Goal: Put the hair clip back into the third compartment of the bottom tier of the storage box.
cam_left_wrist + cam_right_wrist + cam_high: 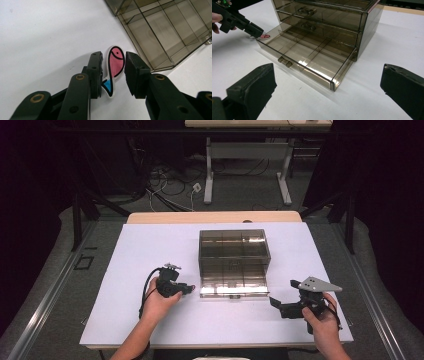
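Black jaws of the left gripper up close, straddling a pink fish-shaped sticker with a blue tail, flat on the white table; pads near each edge of it, narrow gaps on both sides, not clamped. Just beyond and to the right of those jaws, the bottom drawer of a smoky transparent drawer box, pulled out, divided into compartments, handle facing front. Right gripper held near the drawer's front, jaws wide apart, nothing between them. Seen from above: left hand just left of the drawer, right hand off its right corner.
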The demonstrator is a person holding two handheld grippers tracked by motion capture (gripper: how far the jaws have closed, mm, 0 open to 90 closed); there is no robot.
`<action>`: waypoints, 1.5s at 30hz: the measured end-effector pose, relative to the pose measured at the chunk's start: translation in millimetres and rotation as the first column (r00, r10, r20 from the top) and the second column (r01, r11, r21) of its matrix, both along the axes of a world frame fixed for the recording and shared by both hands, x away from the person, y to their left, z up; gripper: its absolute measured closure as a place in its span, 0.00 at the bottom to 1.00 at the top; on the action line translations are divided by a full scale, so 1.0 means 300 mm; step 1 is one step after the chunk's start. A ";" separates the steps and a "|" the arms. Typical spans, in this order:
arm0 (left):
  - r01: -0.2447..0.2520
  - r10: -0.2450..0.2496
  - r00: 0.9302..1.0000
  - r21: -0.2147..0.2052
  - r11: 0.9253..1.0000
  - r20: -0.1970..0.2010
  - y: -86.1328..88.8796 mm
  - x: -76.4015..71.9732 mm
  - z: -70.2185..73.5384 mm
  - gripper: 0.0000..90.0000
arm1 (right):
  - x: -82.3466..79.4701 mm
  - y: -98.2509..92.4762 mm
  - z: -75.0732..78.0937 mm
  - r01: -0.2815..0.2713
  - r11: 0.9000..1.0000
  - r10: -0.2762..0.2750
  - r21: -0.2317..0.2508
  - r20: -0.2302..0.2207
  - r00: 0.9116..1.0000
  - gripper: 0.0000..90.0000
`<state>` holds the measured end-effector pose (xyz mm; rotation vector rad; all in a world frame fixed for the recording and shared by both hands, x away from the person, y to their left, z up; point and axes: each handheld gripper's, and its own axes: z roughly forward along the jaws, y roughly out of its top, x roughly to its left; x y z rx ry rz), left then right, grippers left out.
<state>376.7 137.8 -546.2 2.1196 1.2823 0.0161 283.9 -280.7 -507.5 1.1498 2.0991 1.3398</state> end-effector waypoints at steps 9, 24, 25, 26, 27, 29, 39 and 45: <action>0.001 -0.001 1.000 0.003 1.000 -0.007 -0.003 0.000 0.000 0.79 | 0.000 -0.004 0.000 0.002 1.000 -0.002 0.010 -0.013 1.000 0.00; 0.019 -0.019 1.000 0.012 1.000 -0.019 -0.020 -0.011 -0.001 0.91 | 0.001 -0.004 -0.002 0.005 1.000 -0.004 0.020 -0.023 1.000 0.00; 0.025 -0.025 0.999 0.006 1.000 -0.024 -0.020 -0.011 -0.003 0.93 | 0.002 -0.005 -0.003 0.007 1.000 -0.007 0.020 -0.021 1.000 0.00; 0.025 -0.025 0.999 0.007 1.000 -0.021 -0.021 -0.012 -0.003 0.93 | 0.002 -0.006 -0.003 0.010 1.000 -0.009 0.018 -0.022 1.000 0.00; 0.028 -0.028 0.999 0.011 1.000 -0.019 -0.022 -0.012 -0.002 0.93 | 0.003 -0.006 -0.004 0.008 1.000 -0.007 0.019 -0.026 1.000 0.00; 0.029 -0.029 0.999 0.013 0.999 -0.018 -0.023 -0.013 -0.002 0.94 | 0.005 -0.008 -0.006 0.007 1.000 -0.007 0.012 -0.025 1.000 0.00; 0.027 -0.027 1.000 0.019 0.999 -0.016 -0.028 -0.013 0.000 0.94 | 0.005 -0.009 -0.006 0.009 1.000 -0.009 0.016 -0.027 1.000 0.00; 0.024 -0.024 1.000 0.019 1.000 -0.015 -0.029 -0.014 0.000 0.94 | 0.005 -0.007 -0.007 0.006 1.000 -0.006 0.015 -0.027 1.000 0.00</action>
